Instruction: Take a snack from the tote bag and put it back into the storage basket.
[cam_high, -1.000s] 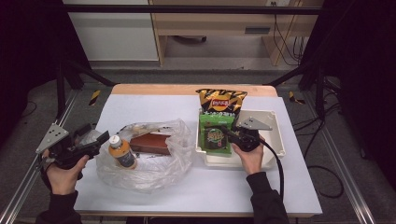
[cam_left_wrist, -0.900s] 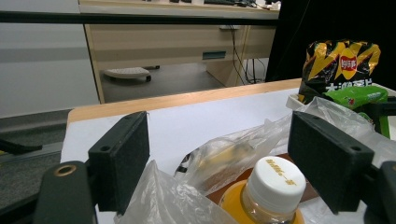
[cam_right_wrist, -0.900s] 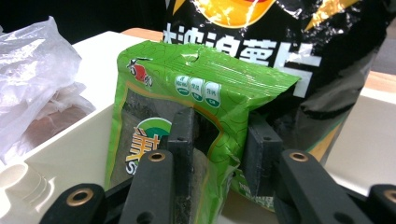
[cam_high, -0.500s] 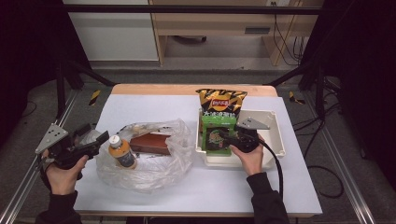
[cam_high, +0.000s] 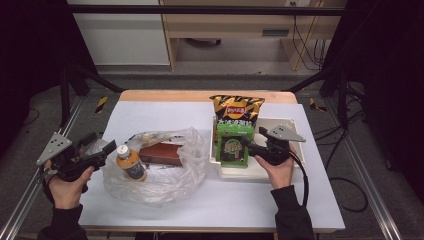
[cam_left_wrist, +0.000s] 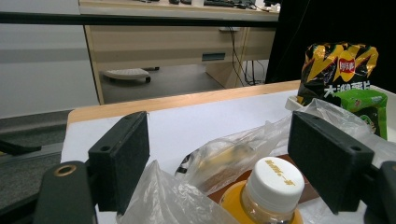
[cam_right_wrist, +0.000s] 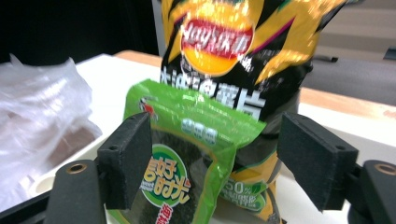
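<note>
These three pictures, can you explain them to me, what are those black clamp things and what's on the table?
A person sits at a white table, holding a two-jaw gripper in each hand. The high view looks down from above; the other two come from cameras riding on each gripper. The left gripper, open, sits at a clear plastic bag holding an orange drink bottle and a brown packet. The right gripper, also open, points at a green snack packet and a black-and-yellow chip bag in a white tray. Nothing is held.
</note>
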